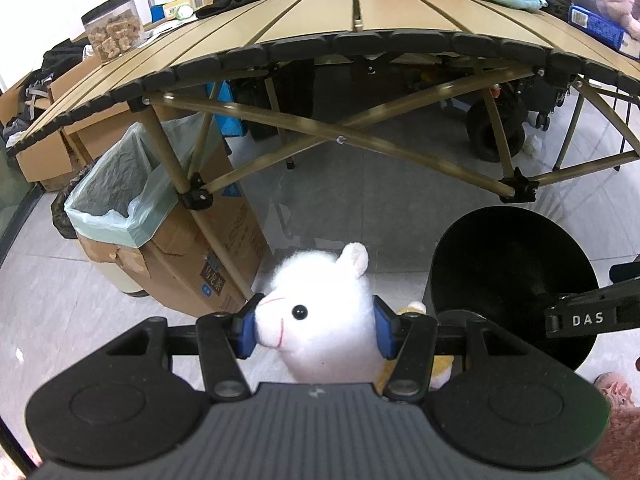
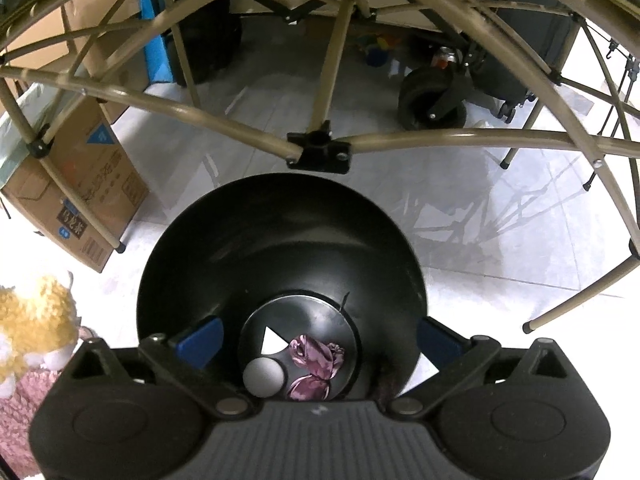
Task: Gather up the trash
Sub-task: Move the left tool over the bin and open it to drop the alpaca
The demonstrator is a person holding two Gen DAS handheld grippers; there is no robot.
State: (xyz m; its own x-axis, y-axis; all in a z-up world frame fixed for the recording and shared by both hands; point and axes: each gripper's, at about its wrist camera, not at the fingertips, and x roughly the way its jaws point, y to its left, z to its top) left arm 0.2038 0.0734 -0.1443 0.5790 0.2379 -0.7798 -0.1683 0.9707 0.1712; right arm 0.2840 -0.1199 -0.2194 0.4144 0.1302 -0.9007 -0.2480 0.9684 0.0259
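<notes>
A white plush animal (image 1: 320, 304) sits between the blue pads of my left gripper (image 1: 314, 330), which is shut on its head. A yellow plush part (image 1: 412, 308) shows behind it. To the right stands a round black bin (image 1: 512, 272). In the right wrist view my right gripper (image 2: 319, 340) hangs open above that black bin (image 2: 280, 240), with nothing between its fingers. A crumpled purple wrapper (image 2: 316, 364), a grey disc (image 2: 264, 376) and a white scrap (image 2: 272, 340) lie on the bin's bottom.
A folding table (image 1: 360, 12) with clutter on top stands ahead, and its tan frame (image 2: 320, 148) crosses just beyond the bin. A cardboard box lined with a green bag (image 1: 120, 184) stands to the left. A cart wheel (image 2: 432, 96) is behind. A pink rug (image 2: 20, 400) lies at the left.
</notes>
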